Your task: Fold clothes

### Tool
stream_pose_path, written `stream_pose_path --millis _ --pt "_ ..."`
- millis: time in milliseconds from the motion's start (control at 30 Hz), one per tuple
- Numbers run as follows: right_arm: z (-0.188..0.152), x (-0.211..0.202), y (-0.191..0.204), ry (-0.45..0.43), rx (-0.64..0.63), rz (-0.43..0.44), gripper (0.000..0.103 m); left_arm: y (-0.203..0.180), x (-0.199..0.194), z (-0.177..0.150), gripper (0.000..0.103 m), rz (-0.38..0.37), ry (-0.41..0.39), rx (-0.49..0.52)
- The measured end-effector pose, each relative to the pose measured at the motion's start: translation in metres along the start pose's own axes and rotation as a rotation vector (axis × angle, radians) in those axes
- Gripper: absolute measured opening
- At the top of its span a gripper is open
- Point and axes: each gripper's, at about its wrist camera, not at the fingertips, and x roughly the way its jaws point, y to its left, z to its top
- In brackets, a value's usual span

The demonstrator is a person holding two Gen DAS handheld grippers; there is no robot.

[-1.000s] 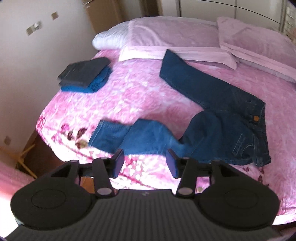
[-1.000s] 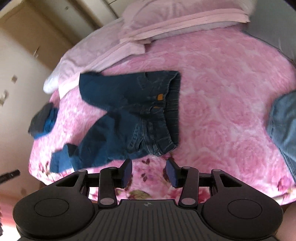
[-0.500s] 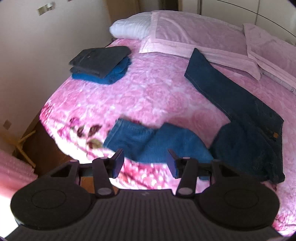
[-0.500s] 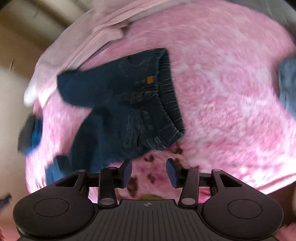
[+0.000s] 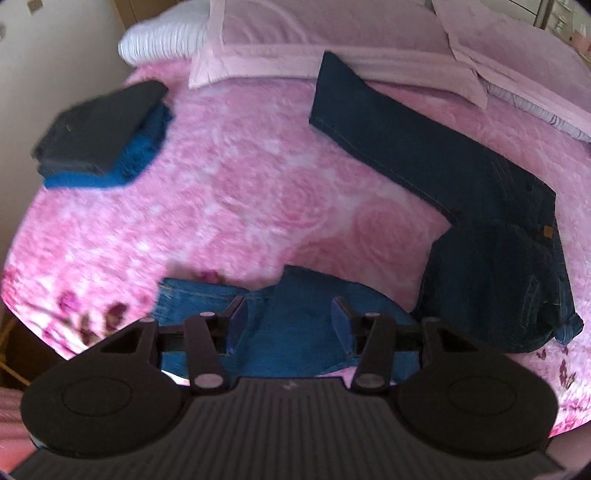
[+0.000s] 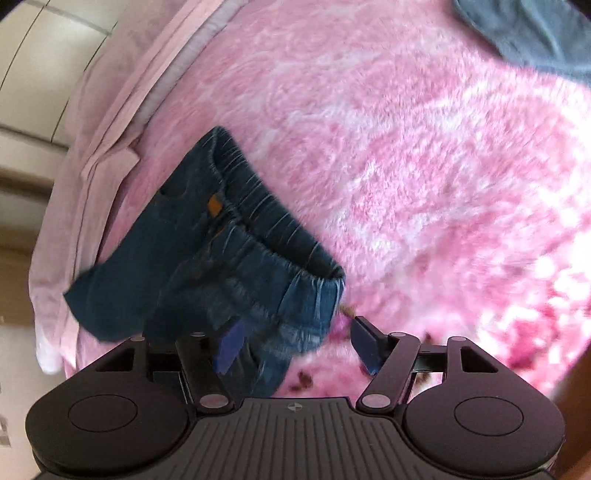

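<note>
Dark blue jeans [image 5: 436, 162] lie spread on the pink bed [image 5: 258, 177], one leg running toward the pillows, the other bent along the near edge with its lighter inside-out end [image 5: 291, 321] under my left gripper [image 5: 288, 317]. That gripper stands open above this leg end, pads apart from the cloth. In the right wrist view the jeans' elastic waistband [image 6: 273, 258] lies just ahead of my right gripper [image 6: 295, 343]. Its jaws are opening wide, and the waist corner shows between them without being pressed.
A folded stack of dark grey and blue clothes [image 5: 107, 133] rests at the bed's left side. Pink pillows [image 5: 332, 33] line the head of the bed. A grey-blue garment [image 6: 535, 33] lies at the far right. The bed edge drops away close under both grippers.
Both grippers have sunk toward the bed. The left one came over the light leg end. The right one rolled, closed in on the waistband and its jaws spread wider.
</note>
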Motion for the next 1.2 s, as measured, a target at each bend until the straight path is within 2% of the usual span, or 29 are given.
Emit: stream_pose_path --millis 133,167,200,233,300,400,467,533,633,667,700,733,767,800,833,867,967,1067,1200 --pt "0.004 0.049 -0.022 -0.025 0.052 0.016 0.067 0.010 0.029 -0.026 0.045 0.016 0.043 -0.080" --pt "0.003 0.056 -0.025 -0.026 0.067 0.021 0.061 0.013 0.035 -0.032 0.045 0.024 0.057 -0.099" --pt "0.002 0.063 -0.028 -0.027 0.083 0.026 0.020 0.016 0.040 -0.038 0.045 0.032 0.071 -0.117" --pt "0.001 0.069 -0.030 -0.029 0.096 0.031 0.017 0.020 0.043 -0.043 0.045 0.045 0.080 -0.134" --pt "0.004 0.060 -0.024 -0.043 0.038 0.044 0.009 0.029 0.045 -0.051 0.045 0.081 0.085 -0.172" --pt "0.025 0.006 -0.017 -0.151 -0.017 0.144 0.007 0.045 0.044 -0.060 0.045 0.115 0.076 -0.220" --pt "0.044 -0.032 -0.017 -0.237 -0.050 0.159 0.007 0.056 0.045 -0.064 0.046 0.141 0.073 -0.247" --pt "0.065 -0.057 -0.030 -0.306 -0.058 0.087 0.007 0.067 0.049 -0.070 0.047 0.162 0.071 -0.288" --pt "0.084 -0.055 -0.075 -0.259 0.003 -0.084 0.008 0.087 0.063 -0.086 0.047 0.166 0.092 -0.418" --pt "0.086 -0.048 -0.092 -0.208 0.066 -0.115 0.011 0.094 0.069 -0.092 0.047 0.166 0.102 -0.467" --pt "0.080 -0.043 -0.104 -0.191 0.115 -0.123 0.022 0.102 0.072 -0.096 0.047 0.165 0.103 -0.516" --pt "0.074 -0.038 -0.116 -0.174 0.164 -0.132 0.026 0.109 0.076 -0.100 0.047 0.164 0.100 -0.566" --pt "0.069 -0.034 -0.127 -0.157 0.211 -0.140 0.036 0.116 0.078 -0.103 0.047 0.169 0.090 -0.608" --pt "0.061 -0.031 -0.133 -0.157 0.228 -0.142 0.053 0.121 0.079 -0.106 0.047 0.176 0.078 -0.644" --pt "0.055 -0.030 -0.136 -0.156 0.237 -0.134 0.061 0.126 0.080 -0.108 0.049 0.184 0.066 -0.678" --pt "0.050 -0.028 -0.138 -0.149 0.242 -0.127 0.064 0.131 0.082 -0.109 0.050 0.186 0.046 -0.714" --pt "0.039 -0.021 -0.137 -0.139 0.256 -0.098 0.064 0.146 0.089 -0.109 0.052 0.187 -0.005 -0.805" --pt "0.038 -0.022 -0.143 -0.178 0.291 -0.075 0.064 0.152 0.109 -0.108 0.051 0.192 -0.016 -0.855" --pt "0.044 -0.015 -0.147 -0.214 0.336 -0.047 0.064 0.153 0.134 -0.100 0.037 0.219 -0.014 -0.814"
